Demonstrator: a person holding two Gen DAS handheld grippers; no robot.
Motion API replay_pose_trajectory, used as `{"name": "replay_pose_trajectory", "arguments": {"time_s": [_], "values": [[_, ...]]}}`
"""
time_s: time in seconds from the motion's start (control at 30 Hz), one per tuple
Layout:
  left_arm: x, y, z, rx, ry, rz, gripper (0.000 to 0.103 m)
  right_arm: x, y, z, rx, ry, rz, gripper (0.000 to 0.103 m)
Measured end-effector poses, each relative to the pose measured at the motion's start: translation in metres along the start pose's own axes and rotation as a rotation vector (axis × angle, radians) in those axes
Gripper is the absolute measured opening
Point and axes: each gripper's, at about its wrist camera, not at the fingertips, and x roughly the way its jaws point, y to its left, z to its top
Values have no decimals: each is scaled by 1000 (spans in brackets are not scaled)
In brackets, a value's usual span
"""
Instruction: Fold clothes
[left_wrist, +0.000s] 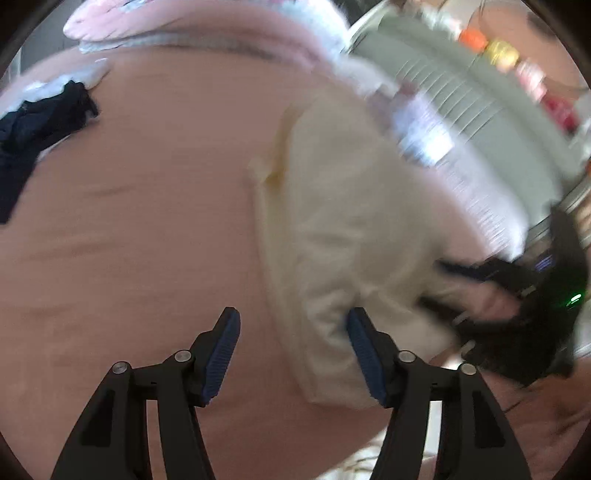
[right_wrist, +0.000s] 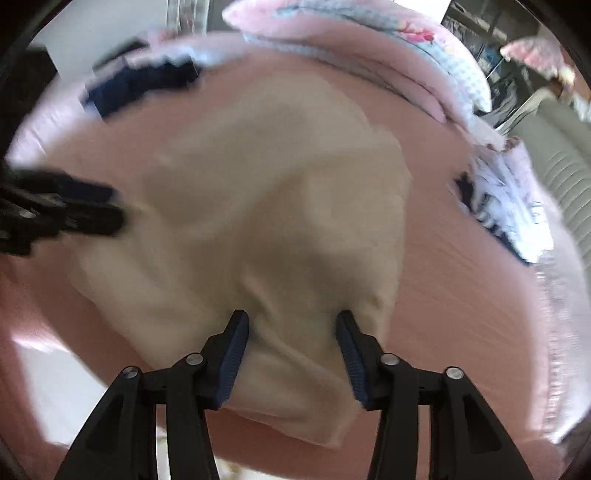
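A cream garment (right_wrist: 266, 221) lies crumpled on a pink bedsheet (left_wrist: 129, 221), blurred in both wrist views. In the right wrist view a fold of it sits between the fingers of the right gripper (right_wrist: 291, 325), running from their tips up toward 12 o'clock. The jaws stand partly spread with the cloth in the gap; whether the blue pads (right_wrist: 232, 362) press on it cannot be told through the blur.

In the left wrist view the left gripper (left_wrist: 293, 321) hangs over the garment's edge, jaws spread wide. Its left pad is over bare sheet, its right pad (left_wrist: 364, 354) against the cream cloth; nothing is pinched. The garment stretches from there toward 1 o'clock, with the right gripper at 3 o'clock on its far side.

Farther off, dark navy clothes (left_wrist: 33, 129) lie at 10 o'clock, a striped pile (left_wrist: 428, 129) at 2 o'clock, and pink bedding (right_wrist: 369, 48) along the top. No writing can be read.
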Motion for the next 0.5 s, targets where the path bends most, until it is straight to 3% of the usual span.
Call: {"name": "replay_pose_trajectory", "arguments": {"time_s": [0.03,0.1,0.13,0.23,0.5], "values": [[-2,7,-1,-42,4,-5,69,-2,-5,-8,3,-14,-9,49],[-12,21,-1,-118,-16,5,69,-5,-18,-17,26,-6,-62,62],[-20,27,-1,-137,-41,41,67,-6,-25,-20,42,3,-74,62],[-36,53,-1,-270,-110,-14,67,-7,-37,-26,85,23,-87,62],[-16,49,-6,-247,-29,-38,67,-2,-37,-21,55,28,-147,66]]}}
